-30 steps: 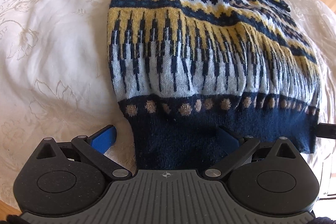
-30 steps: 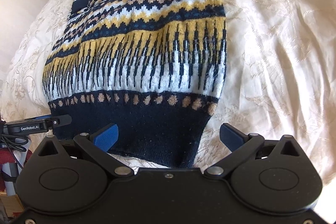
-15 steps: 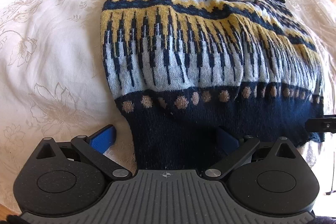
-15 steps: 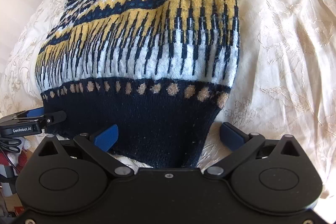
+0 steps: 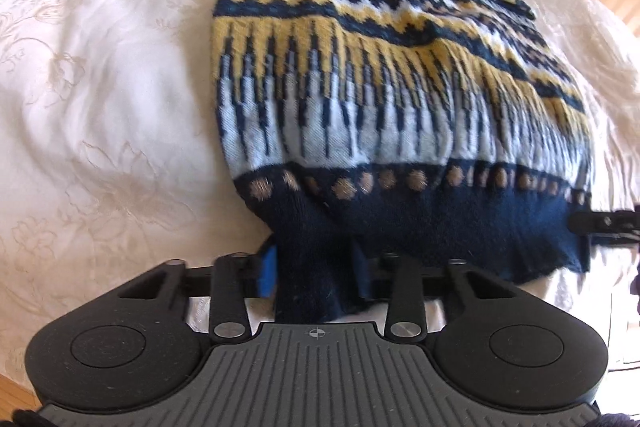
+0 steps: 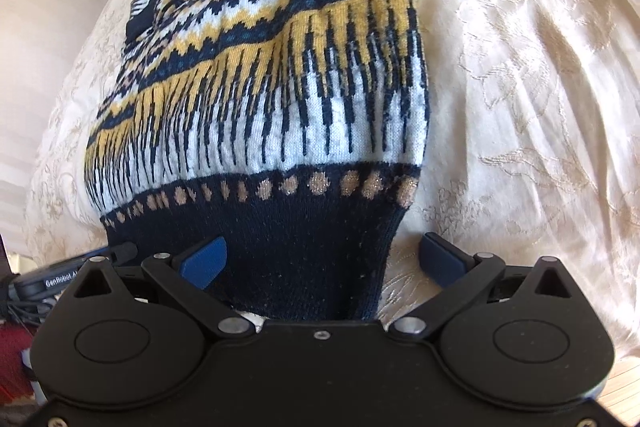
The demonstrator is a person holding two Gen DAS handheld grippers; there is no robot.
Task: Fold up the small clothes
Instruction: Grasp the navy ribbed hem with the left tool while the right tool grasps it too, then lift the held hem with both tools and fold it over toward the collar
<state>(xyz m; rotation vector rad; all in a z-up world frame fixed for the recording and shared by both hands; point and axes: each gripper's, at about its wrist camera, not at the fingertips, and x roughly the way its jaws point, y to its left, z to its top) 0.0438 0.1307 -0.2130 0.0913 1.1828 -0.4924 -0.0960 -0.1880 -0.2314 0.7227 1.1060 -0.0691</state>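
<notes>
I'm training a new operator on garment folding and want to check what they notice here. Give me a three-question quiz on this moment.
1. True or false: the sweater lies on a bare wooden table.
2. Which gripper has its blue pads pinched in on the navy hem? A) left B) right C) neither
3. Fill in: the right gripper straddles the hem's corner with its jaws ____.

Key
1. False: it lies on a cream embroidered bedspread.
2. A: the left gripper is closing, with hem fabric bunched between its pads.
3. Open: the pads stand wide apart, one over the hem, one over the bedspread.
</notes>
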